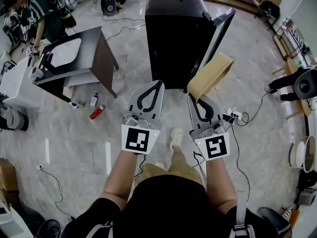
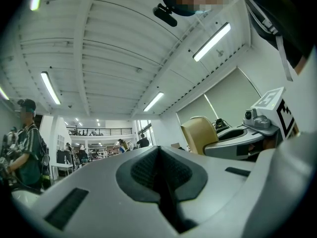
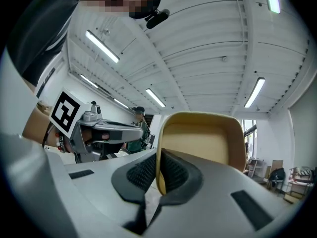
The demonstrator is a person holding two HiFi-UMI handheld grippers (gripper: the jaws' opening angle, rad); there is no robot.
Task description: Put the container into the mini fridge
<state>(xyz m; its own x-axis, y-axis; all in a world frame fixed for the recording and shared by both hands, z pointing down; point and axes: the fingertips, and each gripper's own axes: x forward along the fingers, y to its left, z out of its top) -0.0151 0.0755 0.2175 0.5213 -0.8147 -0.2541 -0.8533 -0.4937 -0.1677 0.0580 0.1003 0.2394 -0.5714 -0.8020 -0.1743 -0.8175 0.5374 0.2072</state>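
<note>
Container (image 1: 214,72), a tan open tub, is pinched by one wall between the jaws of the right gripper (image 1: 194,97); it hangs tilted above the floor (image 1: 74,148), just in front of the black mini fridge (image 1: 173,33), whose door (image 1: 220,26) stands ajar; the left gripper (image 1: 158,85), alongside, has its jaws pressed together on nothing.

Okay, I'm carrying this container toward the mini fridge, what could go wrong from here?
1. The right gripper pinches the container only by one rim edge, so it could swivel or slip from the fingers.
2. The container hangs near the open fridge door and might clip it.
3. A power strip and cables lie by the feet, a possible trip.
</note>
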